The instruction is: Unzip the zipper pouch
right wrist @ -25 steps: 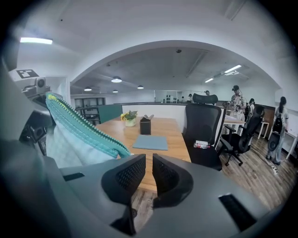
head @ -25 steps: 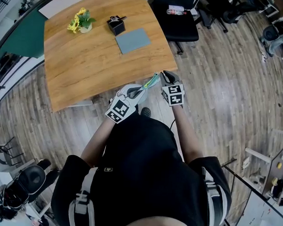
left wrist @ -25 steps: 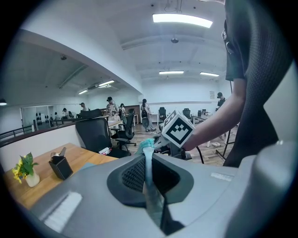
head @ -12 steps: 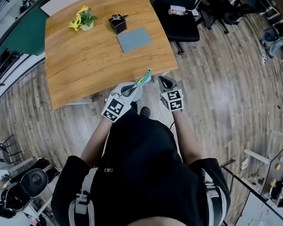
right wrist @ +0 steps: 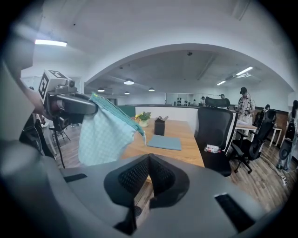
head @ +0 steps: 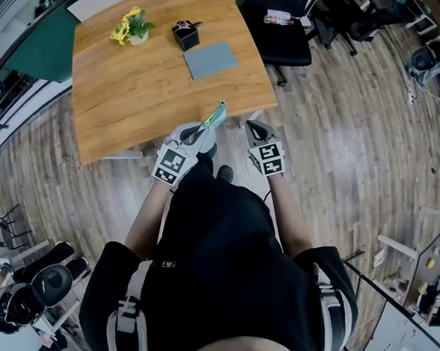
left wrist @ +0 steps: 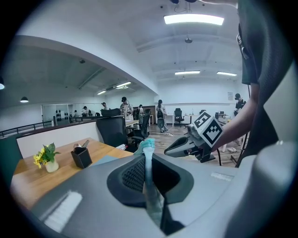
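Note:
The zipper pouch is pale teal checked cloth with a zip along its top edge. My left gripper is shut on one end of it and holds it in the air at the table's near edge. In the left gripper view the pouch runs edge-on between the closed jaws of the left gripper. My right gripper sits a little to the right, shut with nothing in it, apart from the pouch. In the right gripper view the pouch hangs at the left, ahead of the shut right gripper.
A wooden table lies ahead with a yellow flower pot, a black pen holder and a grey-blue pad. A black office chair stands at its right. Wood floor lies all around.
The left gripper has carried the pouch left and toward the table, away from the right gripper, which was at the pouch's free end a second ago. The right gripper has barely moved.

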Available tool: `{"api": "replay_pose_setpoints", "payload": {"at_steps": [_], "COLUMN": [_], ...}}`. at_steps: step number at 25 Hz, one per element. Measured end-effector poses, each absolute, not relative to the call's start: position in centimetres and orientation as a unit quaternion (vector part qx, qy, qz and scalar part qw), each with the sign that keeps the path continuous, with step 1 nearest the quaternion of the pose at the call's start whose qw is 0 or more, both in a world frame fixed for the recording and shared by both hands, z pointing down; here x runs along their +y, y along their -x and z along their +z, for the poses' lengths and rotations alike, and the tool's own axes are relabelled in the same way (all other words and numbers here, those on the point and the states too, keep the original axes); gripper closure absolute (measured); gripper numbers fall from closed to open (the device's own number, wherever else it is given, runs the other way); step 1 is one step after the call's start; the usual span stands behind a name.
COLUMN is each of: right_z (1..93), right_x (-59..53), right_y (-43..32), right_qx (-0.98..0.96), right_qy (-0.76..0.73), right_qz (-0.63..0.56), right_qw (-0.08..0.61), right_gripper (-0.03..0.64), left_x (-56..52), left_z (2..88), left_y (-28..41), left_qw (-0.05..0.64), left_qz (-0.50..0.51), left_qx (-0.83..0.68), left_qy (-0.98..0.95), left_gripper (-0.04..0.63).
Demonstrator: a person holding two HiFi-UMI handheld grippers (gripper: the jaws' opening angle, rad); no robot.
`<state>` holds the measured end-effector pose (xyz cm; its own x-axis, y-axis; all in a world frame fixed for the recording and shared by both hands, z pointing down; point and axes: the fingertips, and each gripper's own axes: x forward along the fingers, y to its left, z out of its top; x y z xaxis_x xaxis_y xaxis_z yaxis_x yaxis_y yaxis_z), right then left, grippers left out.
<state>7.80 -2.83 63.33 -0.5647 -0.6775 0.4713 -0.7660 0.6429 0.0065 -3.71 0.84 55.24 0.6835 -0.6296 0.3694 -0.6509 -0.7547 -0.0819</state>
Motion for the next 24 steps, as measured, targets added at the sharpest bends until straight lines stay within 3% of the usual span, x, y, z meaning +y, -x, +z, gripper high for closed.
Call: {"api": "replay_pose_setpoints", "payload": {"at_steps": [24], "right_z": [65.8], "right_x": [-2.6], "right_y": [-6.9], "right_qx": [-0.878], "right_qy": [-0.398], "right_qz": [0.114], "right_qw": [0.240], "right_gripper": [0.615], "left_x": [0.2], "left_z": [55.1], "left_y": [7.0], "left_qw": [0.044], "left_qz": [0.190], "left_qx": [-0.394], "left_qy": [-0.898], "left_gripper": [0.586]}}
